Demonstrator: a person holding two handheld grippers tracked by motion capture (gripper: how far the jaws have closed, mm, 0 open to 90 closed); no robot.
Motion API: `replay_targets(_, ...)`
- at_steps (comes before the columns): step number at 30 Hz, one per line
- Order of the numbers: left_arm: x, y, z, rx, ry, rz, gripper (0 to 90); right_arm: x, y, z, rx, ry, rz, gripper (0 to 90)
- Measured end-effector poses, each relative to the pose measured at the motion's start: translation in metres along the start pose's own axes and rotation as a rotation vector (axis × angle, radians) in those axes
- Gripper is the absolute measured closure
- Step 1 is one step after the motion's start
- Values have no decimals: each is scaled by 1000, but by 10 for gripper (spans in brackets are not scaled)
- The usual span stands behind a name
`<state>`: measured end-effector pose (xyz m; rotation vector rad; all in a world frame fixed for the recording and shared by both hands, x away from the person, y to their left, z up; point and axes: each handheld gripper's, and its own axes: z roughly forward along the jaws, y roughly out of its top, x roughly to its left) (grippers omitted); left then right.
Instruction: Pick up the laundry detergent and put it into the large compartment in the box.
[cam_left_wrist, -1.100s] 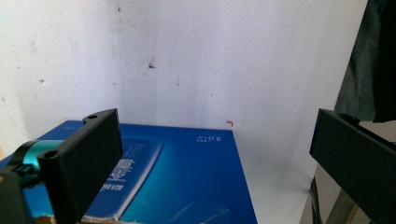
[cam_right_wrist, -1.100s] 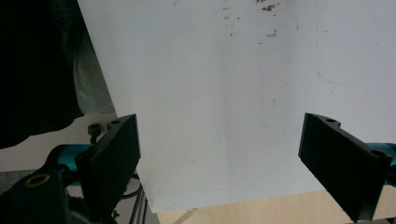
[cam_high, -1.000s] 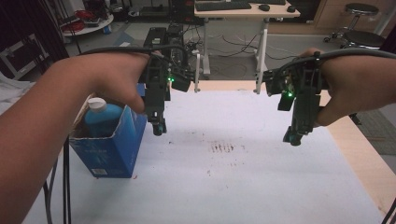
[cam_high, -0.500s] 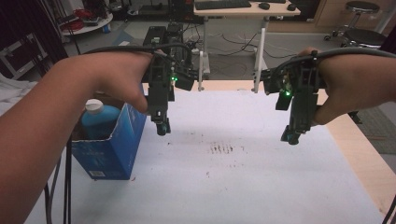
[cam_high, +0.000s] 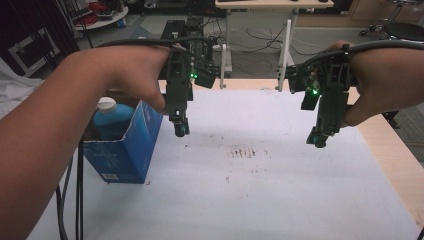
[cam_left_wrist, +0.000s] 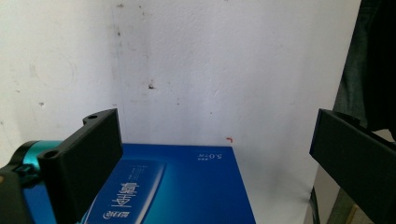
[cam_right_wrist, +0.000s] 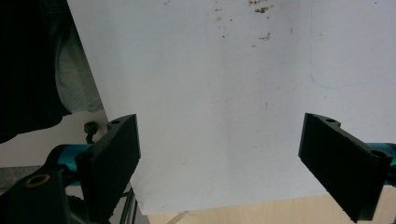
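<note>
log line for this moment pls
left tool: open, above blue box edge | right tool: open, over white table cover | bottle: in box

Layout: box at the left edge of the surface, one hand-held gripper over each side.

The box (cam_high: 125, 150) stands on the surface (cam_high: 260, 200) at its left edge, with a bottle (cam_high: 109, 120) upright inside it. The left hand-held gripper (cam_high: 180, 131) hangs just right of the box, above the surface. The right hand-held gripper (cam_high: 318, 142) hangs well apart, near the right edge. Stain marks (cam_high: 245, 152) lie between them.
</note>
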<state>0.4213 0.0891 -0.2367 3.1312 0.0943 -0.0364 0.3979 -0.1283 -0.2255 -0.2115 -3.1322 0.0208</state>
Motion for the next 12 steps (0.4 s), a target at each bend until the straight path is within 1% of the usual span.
replay_targets(1,0,0,0,-1,0,-1,25,-2,-1,-1,4,-9,-19,119)
replay_targets(4,-1,0,-1,-2,-2,-2,25,-2,-3,-2,-2,-11,-15,119)
replay_targets(7,-2,1,0,2,0,-2,25,-2,-4,-2,2,-10,-2,119)
replay_targets(12,-3,1,0,7,6,-2,25,-1,-4,-2,8,-13,-8,119)
